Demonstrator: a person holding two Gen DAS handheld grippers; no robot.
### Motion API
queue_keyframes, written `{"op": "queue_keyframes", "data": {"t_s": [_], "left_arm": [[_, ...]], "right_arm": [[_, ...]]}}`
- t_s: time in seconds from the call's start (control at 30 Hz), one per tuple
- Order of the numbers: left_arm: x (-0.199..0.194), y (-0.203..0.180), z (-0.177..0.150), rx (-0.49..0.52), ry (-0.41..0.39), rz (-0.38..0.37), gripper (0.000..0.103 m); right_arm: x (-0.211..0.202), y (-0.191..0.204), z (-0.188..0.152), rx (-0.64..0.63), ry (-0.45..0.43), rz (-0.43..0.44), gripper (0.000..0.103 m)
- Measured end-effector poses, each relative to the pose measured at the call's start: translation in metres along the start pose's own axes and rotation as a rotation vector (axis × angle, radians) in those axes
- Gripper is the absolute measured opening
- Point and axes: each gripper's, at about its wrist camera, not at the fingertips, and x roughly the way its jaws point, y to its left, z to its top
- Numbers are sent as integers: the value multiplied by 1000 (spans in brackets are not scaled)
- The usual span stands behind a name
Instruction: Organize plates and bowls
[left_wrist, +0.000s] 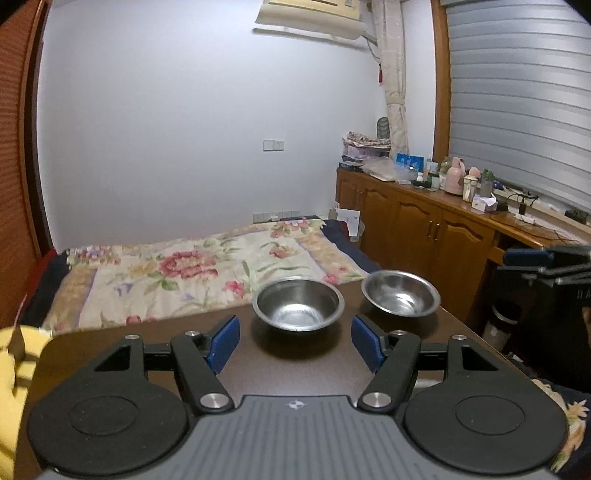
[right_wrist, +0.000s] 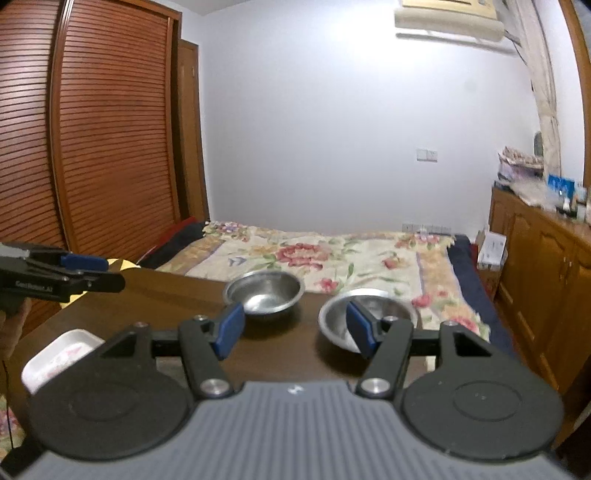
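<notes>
Two round, shallow stainless-steel bowls sit upright and empty near the far edge of the dark brown wooden worktop (left_wrist: 317, 373), side by side with a narrow gap between them. The left steel bowl (left_wrist: 298, 303) has a flat rolled rim and a bright, scuffed bottom that catches the light; the right steel bowl (left_wrist: 400, 293) looks the same size and tilts slightly toward the camera in the left wrist view. The left hand-held gripper (left_wrist: 295, 345) hangs above the worktop just short of the left bowl, its blue-padded jaws spread wide with nothing between them. The right hand-held gripper (right_wrist: 293, 330) is likewise spread wide and empty, its right pad overlapping the right bowl in its own view. A white rectangular tray (right_wrist: 59, 356) lies at the worktop's near left corner. Beyond lies a bed with a floral quilt (left_wrist: 207, 269).
</notes>
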Motion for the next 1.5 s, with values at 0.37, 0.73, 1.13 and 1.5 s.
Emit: {"op": "queue_keyframes", "data": {"t_s": [0.37,0.73,1.13,1.5], "left_arm": [[60,11,22,-8,49,-12,70],[106,22,31,-29,94,-6,70],[143,37,21,-68,148,-8,69],[174,56,9,-122,211,-9,43]], "right_arm": [[71,-12,24,-24,93,45,62],[119,-17,34,27,126,29,90],[162,-12,33,33,231,91,97],[207,-8,21,55,364,119,60]]}}
